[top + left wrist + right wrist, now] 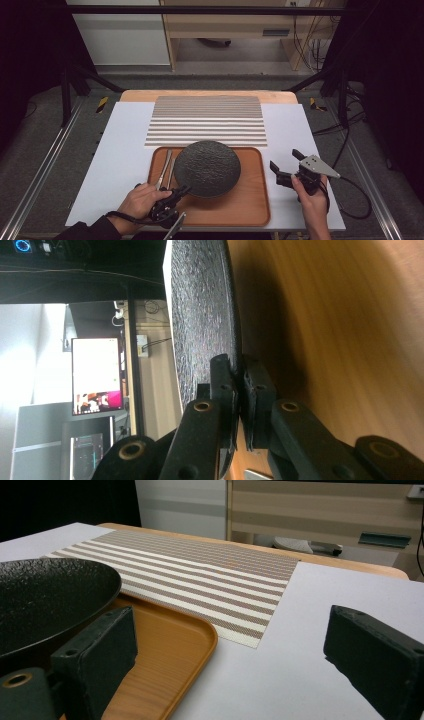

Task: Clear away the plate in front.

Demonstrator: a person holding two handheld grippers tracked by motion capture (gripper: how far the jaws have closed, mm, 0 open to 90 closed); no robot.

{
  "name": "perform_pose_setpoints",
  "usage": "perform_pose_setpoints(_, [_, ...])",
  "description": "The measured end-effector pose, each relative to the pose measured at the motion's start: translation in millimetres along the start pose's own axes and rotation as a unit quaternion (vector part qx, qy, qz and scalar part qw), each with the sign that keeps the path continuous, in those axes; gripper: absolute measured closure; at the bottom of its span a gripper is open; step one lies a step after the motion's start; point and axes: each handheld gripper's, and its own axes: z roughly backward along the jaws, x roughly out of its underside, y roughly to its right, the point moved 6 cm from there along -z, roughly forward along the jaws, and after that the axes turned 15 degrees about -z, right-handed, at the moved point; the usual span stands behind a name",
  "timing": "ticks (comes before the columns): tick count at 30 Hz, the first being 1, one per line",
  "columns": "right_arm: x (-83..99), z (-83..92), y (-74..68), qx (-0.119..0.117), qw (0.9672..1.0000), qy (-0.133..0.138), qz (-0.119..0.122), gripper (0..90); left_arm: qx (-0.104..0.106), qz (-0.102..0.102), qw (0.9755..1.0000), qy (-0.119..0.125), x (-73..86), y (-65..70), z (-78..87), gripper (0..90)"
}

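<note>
The left gripper (181, 191) has its jaws clenched on the 7 o'clock rim of the round dark textured plate (207, 168), tilted over the rectangular brown wooden tray (250, 200). At 3 o'clock, the right gripper (286, 164) hovers over the counter (120, 150), jaws spread wide, grasping nothing.

This looks like a lab or test workspace. A white-topped wooden table (125, 145) stands inside a black metal frame (75, 75), with aluminium floor rails (40, 170) running along both sides and yellow-black hazard tape (102, 104) near its far left corner. Loose cables (310, 50) hang by pale wooden furniture (225, 25) beyond the far edge. A lit computer monitor (96, 375) glows in the left gripper view.
</note>
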Motion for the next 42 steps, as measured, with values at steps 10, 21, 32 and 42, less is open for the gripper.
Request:
perform_pose_setpoints(10, [0.1,-0.5,-0.6,0.0,1.0,-0.001,0.002,7.0,0.009,-0.007,0.9999,0.005,-5.4,7.5,3.2,85.1])
perform_pose_setpoints(21, [0.7,-0.7,-0.3,0.001,1.0,-0.002,0.003,7.0,0.013,-0.003,0.9998,0.012,-9.9,12.4,4.1,85.0])
perform_pose_setpoints(32, [1.1,-1.6,-0.7,0.0,1.0,-0.003,0.003,7.0,0.017,-0.003,0.9997,0.015,-10.2,16.8,4.2,85.3])
perform_pose_setpoints(42, [2.0,-2.3,-0.7,0.0,1.0,-0.007,0.003,6.9,0.033,-0.005,0.9993,0.018,-12.8,21.6,2.7,86.5])
